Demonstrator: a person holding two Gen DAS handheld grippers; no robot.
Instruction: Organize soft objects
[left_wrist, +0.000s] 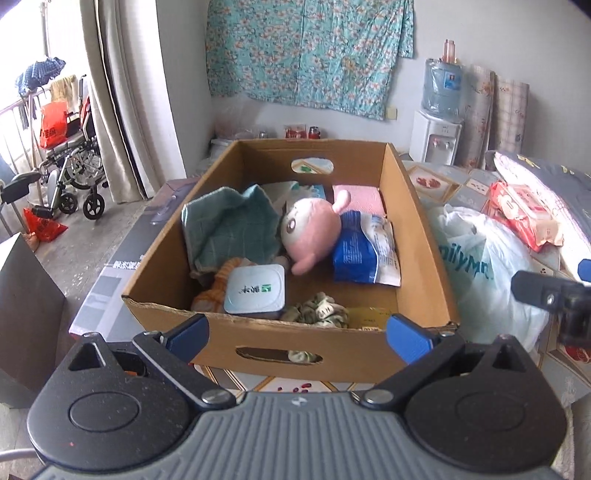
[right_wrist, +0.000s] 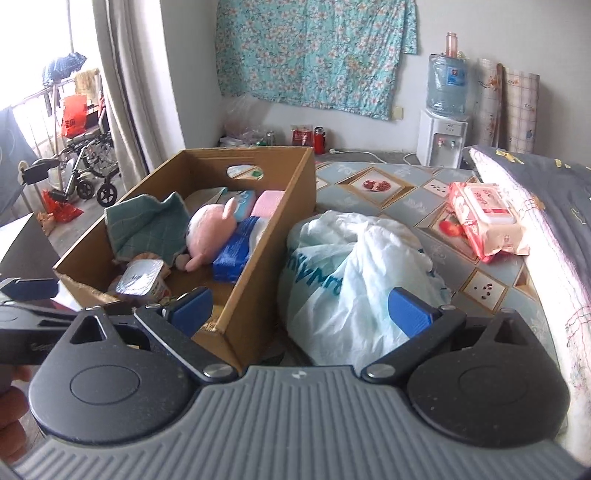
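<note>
The left gripper (left_wrist: 298, 332) hovers wide open and empty before the box (left_wrist: 424, 221), which holds a cloth (left_wrist: 229, 225), a pink plush (left_wrist: 312, 230) and a blue pack (left_wrist: 364, 251), while right of it the right gripper (right_wrist: 301, 310), also agape and empty, faces a white bag (right_wrist: 354, 266) near a wipes pack (right_wrist: 484, 221).

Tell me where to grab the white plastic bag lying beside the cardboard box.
Grip the white plastic bag at its raised crumpled ridge on top, coming from above with the right gripper, probably. The loose folds there bunch upward; its sides slope flat against the table.
</note>
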